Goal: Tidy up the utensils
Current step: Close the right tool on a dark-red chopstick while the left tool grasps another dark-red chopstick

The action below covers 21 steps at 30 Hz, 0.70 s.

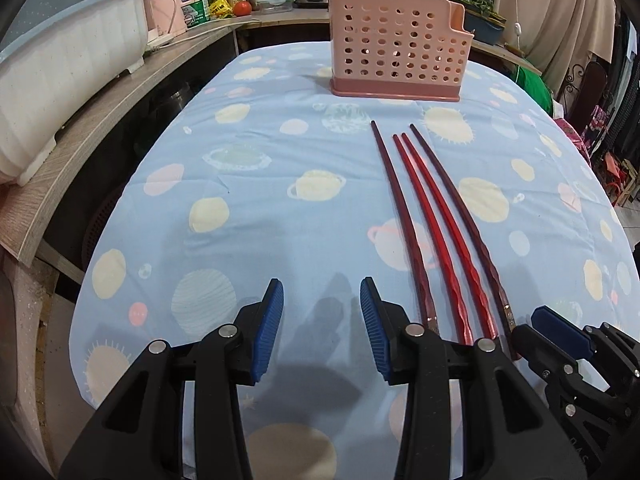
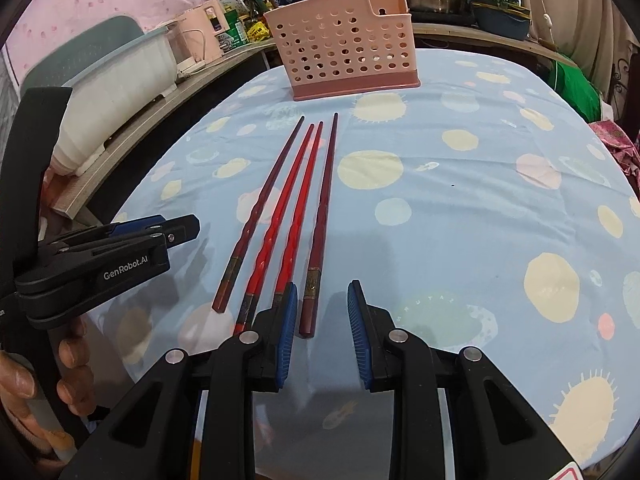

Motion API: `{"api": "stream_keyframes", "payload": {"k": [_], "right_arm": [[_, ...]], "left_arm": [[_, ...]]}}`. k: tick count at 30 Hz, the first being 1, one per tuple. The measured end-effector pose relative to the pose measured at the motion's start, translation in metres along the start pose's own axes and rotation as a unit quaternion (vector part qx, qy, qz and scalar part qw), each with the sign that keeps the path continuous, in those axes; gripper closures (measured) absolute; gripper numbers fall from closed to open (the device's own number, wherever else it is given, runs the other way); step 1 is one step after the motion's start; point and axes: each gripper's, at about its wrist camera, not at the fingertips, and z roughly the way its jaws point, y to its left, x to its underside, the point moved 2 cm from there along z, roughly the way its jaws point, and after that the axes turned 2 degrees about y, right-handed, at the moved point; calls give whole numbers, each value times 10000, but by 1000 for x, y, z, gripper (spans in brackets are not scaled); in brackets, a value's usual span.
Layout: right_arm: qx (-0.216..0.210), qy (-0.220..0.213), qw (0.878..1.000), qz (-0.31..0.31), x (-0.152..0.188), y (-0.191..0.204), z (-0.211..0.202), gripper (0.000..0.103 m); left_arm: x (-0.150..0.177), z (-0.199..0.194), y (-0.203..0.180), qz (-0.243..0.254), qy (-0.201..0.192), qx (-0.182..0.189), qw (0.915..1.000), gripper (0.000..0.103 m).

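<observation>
Several chopsticks lie side by side on the planet-print blue tablecloth (image 1: 280, 200), two bright red ones (image 1: 432, 216) (image 2: 294, 200) flanked by two dark maroon ones. A pink perforated utensil holder (image 1: 396, 48) (image 2: 344, 48) stands upright beyond their far tips. My left gripper (image 1: 321, 286) is open over bare cloth just left of the chopsticks' near ends, with nothing between its fingers. My right gripper (image 2: 323, 286) is open at their near ends. The thick end of the rightmost maroon chopstick (image 2: 310, 304) shows in its gap, untouched by the pads. Each gripper appears at the other view's edge.
A wooden shelf (image 1: 100, 128) runs along the table's left with a white dish tub (image 1: 60, 80) on it. Pots, bottles and a pink appliance (image 1: 168, 0) crowd the back counter. A person's hand (image 2: 24, 380) holds the left gripper's handle. The cloth (image 2: 460, 220) stretches right of the chopsticks.
</observation>
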Motion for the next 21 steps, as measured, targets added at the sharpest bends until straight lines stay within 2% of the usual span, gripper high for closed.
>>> {"api": "stream_keyframes", "payload": {"k": [5, 13, 16, 21], "right_arm": [[73, -20, 9999, -68, 2, 3, 2, 78], [383, -124, 9987, -319, 5, 7, 3, 86], [481, -170, 9981, -355, 6, 5, 3, 91], [470, -191, 9984, -259, 6, 0, 2, 96]], "left_arm": [[5, 1, -1, -2, 19, 13, 10000, 59], [9, 3, -7, 64, 79, 44, 9999, 58], [10, 2, -8, 65, 48, 21, 10000, 47], [11, 0, -11, 102, 26, 68, 9999, 45]]}}
